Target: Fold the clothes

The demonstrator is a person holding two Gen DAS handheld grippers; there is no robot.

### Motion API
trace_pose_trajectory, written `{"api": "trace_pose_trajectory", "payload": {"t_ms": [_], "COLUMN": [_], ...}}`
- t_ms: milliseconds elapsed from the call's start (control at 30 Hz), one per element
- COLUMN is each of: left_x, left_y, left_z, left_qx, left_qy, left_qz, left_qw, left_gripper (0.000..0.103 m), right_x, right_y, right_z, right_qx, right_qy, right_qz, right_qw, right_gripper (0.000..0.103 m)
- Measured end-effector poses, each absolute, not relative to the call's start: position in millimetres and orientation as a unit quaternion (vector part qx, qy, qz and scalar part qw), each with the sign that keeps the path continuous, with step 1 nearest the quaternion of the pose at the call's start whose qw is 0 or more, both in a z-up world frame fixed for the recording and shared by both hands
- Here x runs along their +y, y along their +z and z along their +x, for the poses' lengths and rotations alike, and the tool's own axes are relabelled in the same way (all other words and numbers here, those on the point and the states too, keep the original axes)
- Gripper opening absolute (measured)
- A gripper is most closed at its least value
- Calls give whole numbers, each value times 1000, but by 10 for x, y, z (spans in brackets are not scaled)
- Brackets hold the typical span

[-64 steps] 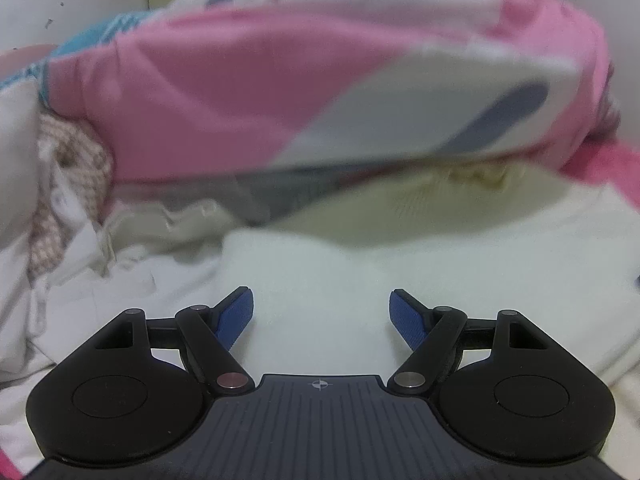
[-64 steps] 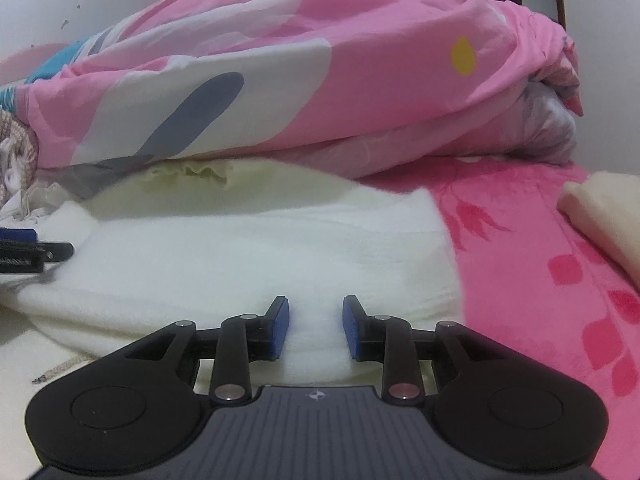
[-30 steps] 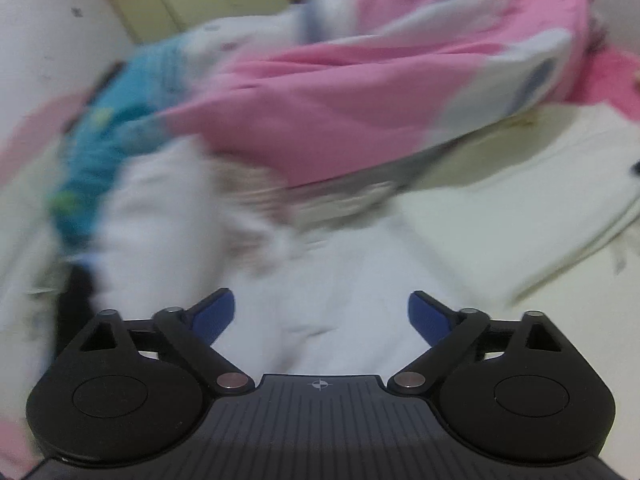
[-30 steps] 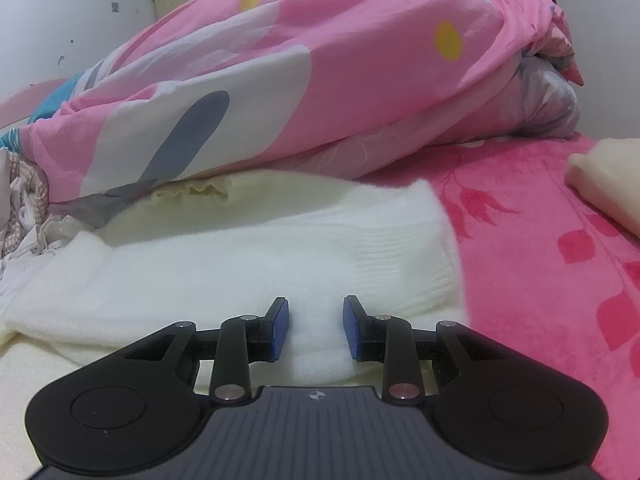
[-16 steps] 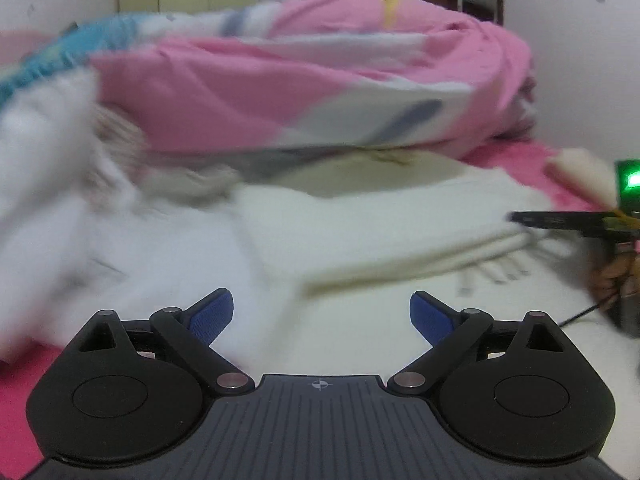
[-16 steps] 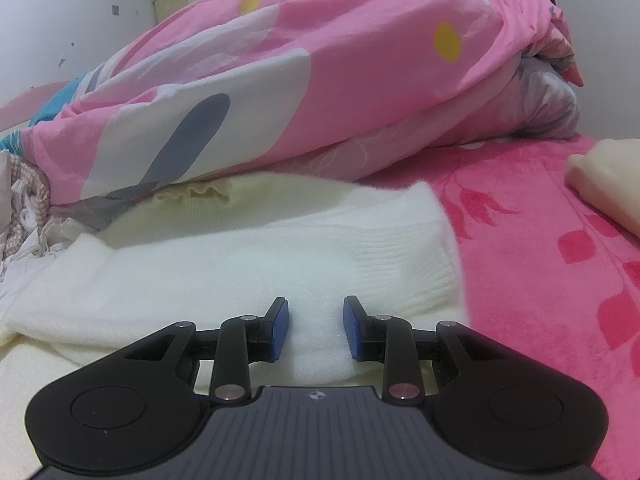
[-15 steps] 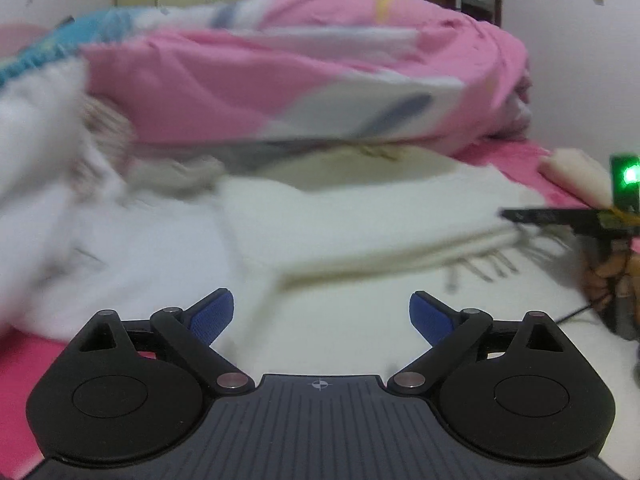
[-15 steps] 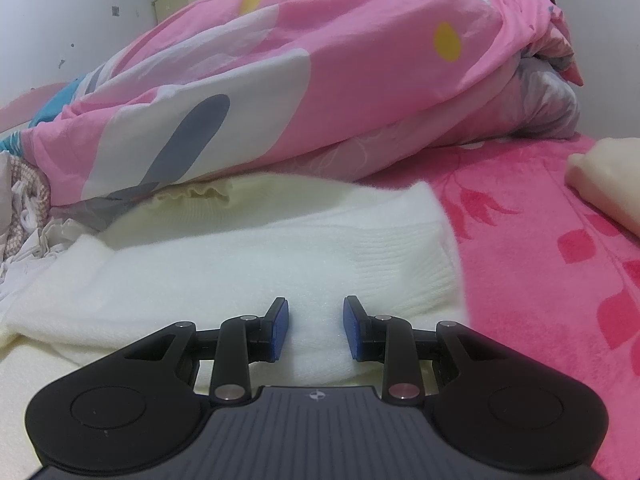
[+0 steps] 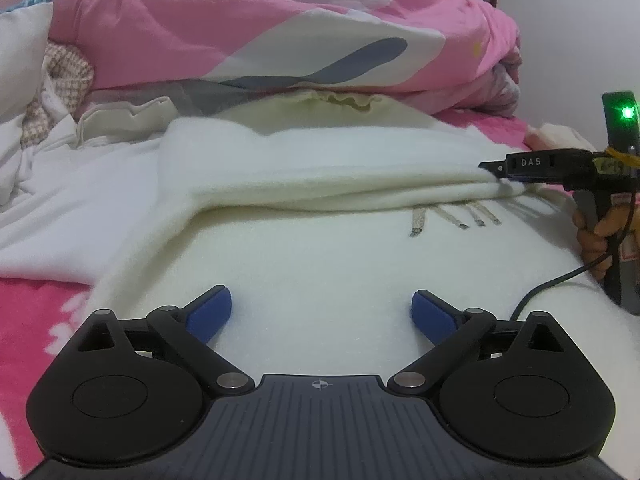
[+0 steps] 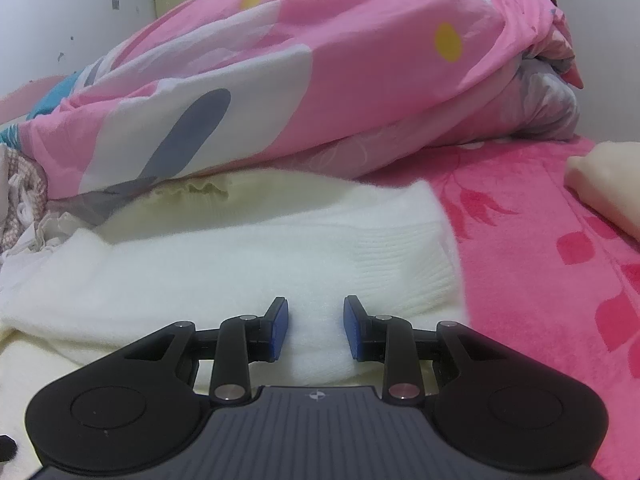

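A cream knitted sweater (image 9: 320, 248) lies spread on the bed, its far part folded over into a thick layer (image 10: 240, 264). My left gripper (image 9: 321, 312) hovers low over the sweater's near part; its jaws are opening wide and the blue pads press on nothing. My right gripper (image 10: 316, 328) is shut on the folded edge of the sweater, with cream fabric bunched between its pads. In the left wrist view the right gripper (image 9: 494, 168) reaches in from the right onto that folded edge, with a hand (image 9: 596, 236) on its handle.
A big pink and white duvet (image 10: 320, 80) is heaped behind the sweater. Loose white and checked clothes (image 9: 60, 152) pile up at the left. The pink flowered bed cover (image 10: 540, 280) shows at the right, with a folded cream item (image 10: 608, 184) on it. A black cable (image 9: 552, 284) trails over the sweater.
My left gripper swung from the clothes pile at the left over to the sweater and came down close to it. The right gripper and the fold it holds stayed still.
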State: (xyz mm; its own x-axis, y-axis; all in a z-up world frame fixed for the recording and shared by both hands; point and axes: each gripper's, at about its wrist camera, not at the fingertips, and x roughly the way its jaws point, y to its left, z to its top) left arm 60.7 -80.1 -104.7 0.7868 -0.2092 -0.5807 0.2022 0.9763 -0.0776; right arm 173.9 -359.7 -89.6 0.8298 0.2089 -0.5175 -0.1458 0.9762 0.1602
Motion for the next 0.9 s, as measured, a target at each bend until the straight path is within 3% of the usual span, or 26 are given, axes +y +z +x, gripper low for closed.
{"api": "trace_pose_trajectory", "payload": {"t_ms": [133,167,333,467,567,600,900], "left_x": [-774,-770,-772,-779,-782,-782,-790], "left_y": [-1057,-1058,-1062,-1063,-1061,-1061,-1059], "left_z": [615,616,619,613,609,608,583], "left_qx": [309,309,311,310,309,309,305], "left_qy": [-116,-118,-121,-120,-119,-119,-117], "left_qz": [-13,-15,-17,-15,-13,-13,-8], "left_qw": [944,943,943,943,943,943,945], "left_gripper": [101,102,103,103,103,103,103], "right_x": [-3567,-3565,-3560,-3479,-3493,-3493,-3524], "right_y": [-651,-584,-496,-781,-921,-915,-914], "right_z": [1676,1574,897,427,268,269,269], "right_qx": [314,313,316,319,285,286,296], "right_qy": [78,77,82,61,51,43,35], "right_qz": [42,43,34,-23,-21,-18,-1], "right_qw": [945,946,945,945,957,957,955], "right_gripper": [38,43,49,78,81,88,103]}}
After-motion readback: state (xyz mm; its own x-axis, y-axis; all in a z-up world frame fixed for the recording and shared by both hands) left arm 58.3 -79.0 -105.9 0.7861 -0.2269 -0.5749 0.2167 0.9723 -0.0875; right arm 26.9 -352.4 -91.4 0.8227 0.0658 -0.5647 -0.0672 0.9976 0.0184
